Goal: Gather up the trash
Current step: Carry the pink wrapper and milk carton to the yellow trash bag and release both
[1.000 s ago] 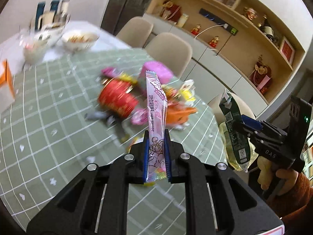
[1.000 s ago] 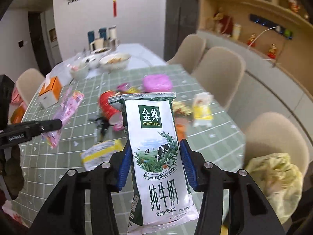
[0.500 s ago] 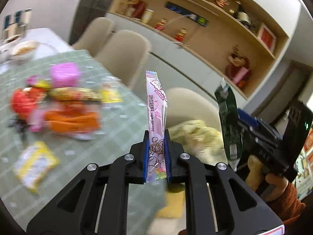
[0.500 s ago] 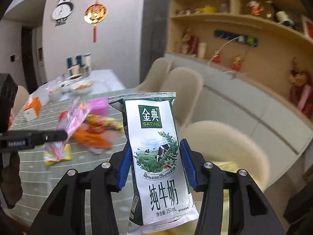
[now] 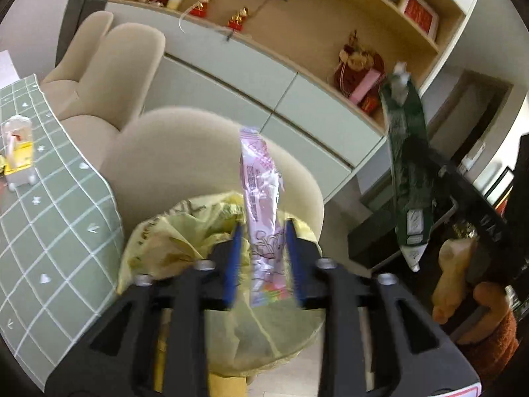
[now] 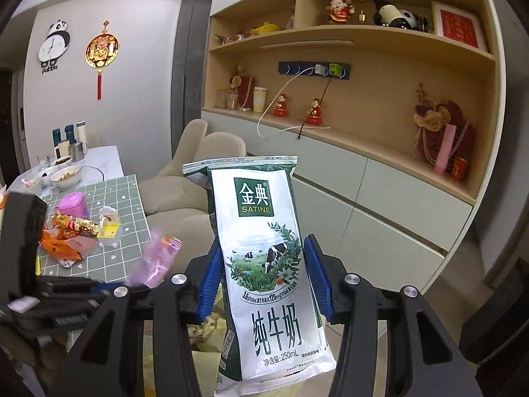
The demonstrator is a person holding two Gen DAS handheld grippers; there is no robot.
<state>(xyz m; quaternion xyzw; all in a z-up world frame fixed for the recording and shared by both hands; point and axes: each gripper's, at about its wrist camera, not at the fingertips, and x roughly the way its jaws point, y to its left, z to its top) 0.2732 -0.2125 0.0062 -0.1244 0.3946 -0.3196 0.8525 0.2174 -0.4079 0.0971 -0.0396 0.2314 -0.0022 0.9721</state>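
A pink snack wrapper (image 5: 261, 205) stands between the jaws of my left gripper (image 5: 261, 261). The jaws have come apart, with gaps on both sides of the wrapper, which is blurred. Below it a yellow trash bag (image 5: 185, 235) lies open on a beige chair (image 5: 185, 145). My right gripper (image 6: 263, 278) is shut on a green and white milk pouch (image 6: 264, 254), held upright to the right of the bag; the pouch also shows in the left wrist view (image 5: 408, 178). In the right wrist view the pink wrapper (image 6: 152, 258) hangs at the left gripper's tip.
The green checked table (image 6: 129, 198) at the left carries several wrappers (image 6: 69, 231), a pink tub (image 6: 71, 203) and a small yellow and white pack (image 5: 18, 152). Bowls (image 6: 66, 173) stand at its far end. A shelf unit (image 6: 363, 106) fills the wall behind the chairs.
Both grippers have swung right, from over the table to over the chair with the yellow bag. My left gripper's jaws have opened around the pink wrapper. The right stays shut on the milk pouch.
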